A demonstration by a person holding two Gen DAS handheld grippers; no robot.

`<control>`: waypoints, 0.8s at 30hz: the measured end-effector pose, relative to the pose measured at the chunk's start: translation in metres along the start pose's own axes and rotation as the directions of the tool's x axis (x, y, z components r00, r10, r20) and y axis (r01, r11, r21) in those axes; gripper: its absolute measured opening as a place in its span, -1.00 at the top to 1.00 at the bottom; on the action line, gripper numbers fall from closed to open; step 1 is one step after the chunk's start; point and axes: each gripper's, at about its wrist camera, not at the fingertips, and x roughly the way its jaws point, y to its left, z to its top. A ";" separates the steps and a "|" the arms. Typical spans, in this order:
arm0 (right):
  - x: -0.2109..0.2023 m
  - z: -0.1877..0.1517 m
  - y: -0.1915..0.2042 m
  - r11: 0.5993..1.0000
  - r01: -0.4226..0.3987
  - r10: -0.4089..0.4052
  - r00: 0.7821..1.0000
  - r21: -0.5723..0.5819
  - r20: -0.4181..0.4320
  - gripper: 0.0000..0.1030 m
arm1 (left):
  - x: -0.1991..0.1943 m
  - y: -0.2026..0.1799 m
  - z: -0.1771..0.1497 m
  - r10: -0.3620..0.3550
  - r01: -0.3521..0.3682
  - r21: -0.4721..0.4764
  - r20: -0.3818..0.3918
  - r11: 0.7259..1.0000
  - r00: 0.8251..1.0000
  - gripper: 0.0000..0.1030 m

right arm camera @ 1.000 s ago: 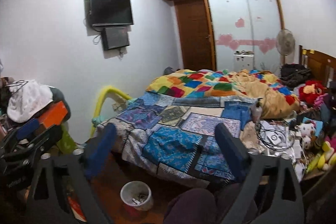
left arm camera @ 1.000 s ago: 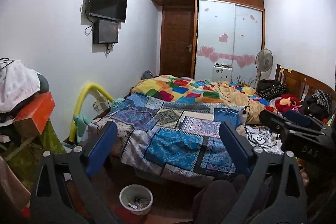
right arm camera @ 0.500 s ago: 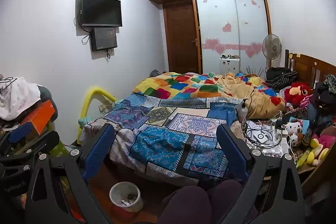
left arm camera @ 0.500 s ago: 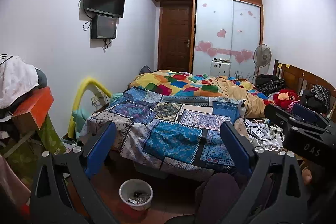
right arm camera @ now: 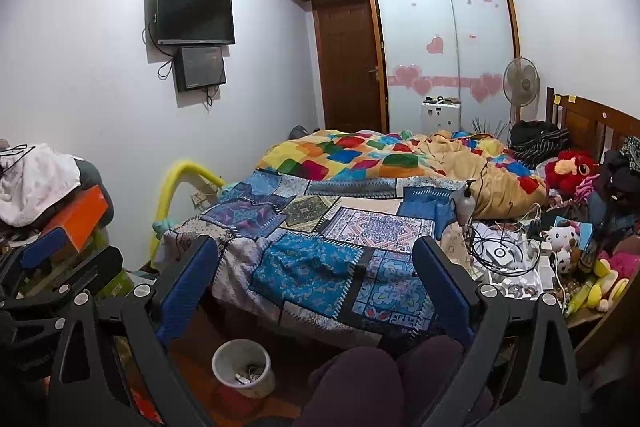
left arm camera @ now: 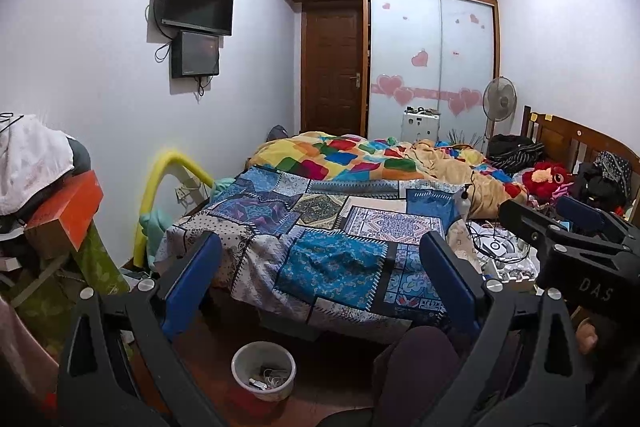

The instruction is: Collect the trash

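Observation:
A small white waste bin [left arm camera: 264,375] with some scraps inside stands on the floor at the foot of the bed; it also shows in the right wrist view [right arm camera: 243,367]. My left gripper [left arm camera: 320,279] is open and empty, held high above the bin and facing the bed. My right gripper [right arm camera: 316,277] is open and empty too, held alongside. The right gripper shows at the right edge of the left wrist view [left arm camera: 568,239]. The left gripper shows at the left edge of the right wrist view [right arm camera: 60,267]. No loose trash is clearly visible.
A bed [left arm camera: 340,227] with patchwork quilts fills the middle. Cables, a white device and small items [right arm camera: 500,251] lie on its right side, with plush toys [right arm camera: 568,163] beyond. A cluttered stack with an orange box [left arm camera: 68,211] stands left. My knees [right arm camera: 380,379] are at the bottom.
Both grippers have shifted slightly, the view tilting a little down and toward the bed. The jaws stay open and nothing has been picked up.

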 end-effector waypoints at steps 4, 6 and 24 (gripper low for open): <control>-0.001 0.000 -0.001 1.000 0.000 0.000 1.000 0.000 0.000 -0.89 | 0.000 0.000 0.000 0.000 0.000 -0.001 0.002 1.000 1.000 -0.94; 0.000 0.000 0.000 1.000 0.000 0.000 1.000 -0.001 -0.002 -0.89 | 0.000 0.000 0.000 0.003 -0.003 -0.005 0.006 1.000 1.000 -0.95; 0.000 -0.001 0.007 1.000 -0.002 0.002 1.000 0.002 -0.027 -0.89 | 0.001 0.007 -0.002 0.001 -0.001 -0.022 0.000 1.000 1.000 -0.98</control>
